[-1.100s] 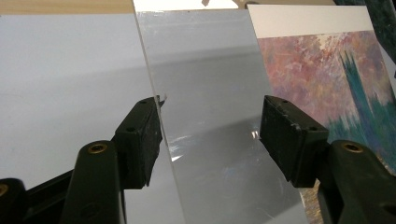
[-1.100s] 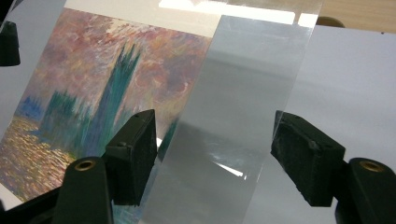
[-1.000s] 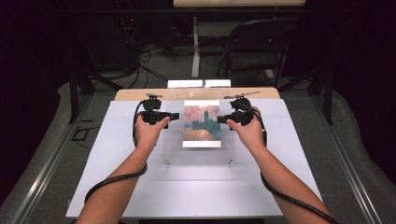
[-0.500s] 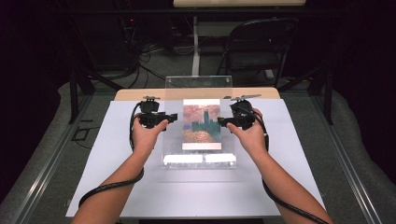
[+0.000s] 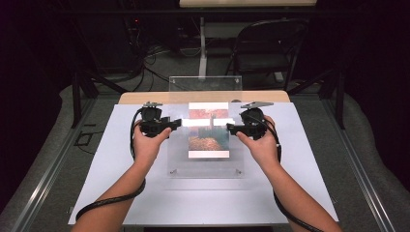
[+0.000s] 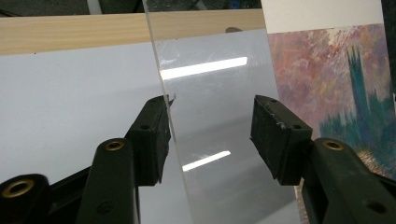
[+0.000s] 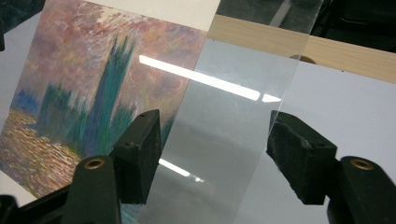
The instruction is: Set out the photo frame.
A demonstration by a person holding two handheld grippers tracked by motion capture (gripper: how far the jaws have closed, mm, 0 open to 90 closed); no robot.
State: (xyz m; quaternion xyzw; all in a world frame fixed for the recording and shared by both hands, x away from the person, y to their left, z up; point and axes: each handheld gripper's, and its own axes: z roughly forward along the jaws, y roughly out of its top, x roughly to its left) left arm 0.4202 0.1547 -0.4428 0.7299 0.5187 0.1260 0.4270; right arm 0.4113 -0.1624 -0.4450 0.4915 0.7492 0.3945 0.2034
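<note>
A clear acrylic sheet (image 5: 205, 87) stood tilted up over the white table (image 5: 101, 159), its far edge raised above the table's wooden far strip (image 5: 145, 97) and its near edge down by a second clear panel (image 5: 205, 169) that lay flat on the white surface. On that flat panel lay a painting print (image 5: 208, 129), a hazy pink sky over a dark blue-green tower and gold water.

The left gripper (image 5: 170, 123) sat at the sheet's left edge, held in the person's left hand (image 5: 147, 145). In the left gripper view (image 6: 210, 135), the jaws stood wide apart, the sheet's edge running just beside the left jaw's pad (image 6: 152, 135); I could not tell whether it touched.

The right gripper (image 5: 231, 128) sat at the sheet's right edge, in the right hand (image 5: 261, 145). In the right gripper view (image 7: 212, 154), its jaws were also spread wide, with the sheet's right edge passing between them, clear of both pads.
</note>
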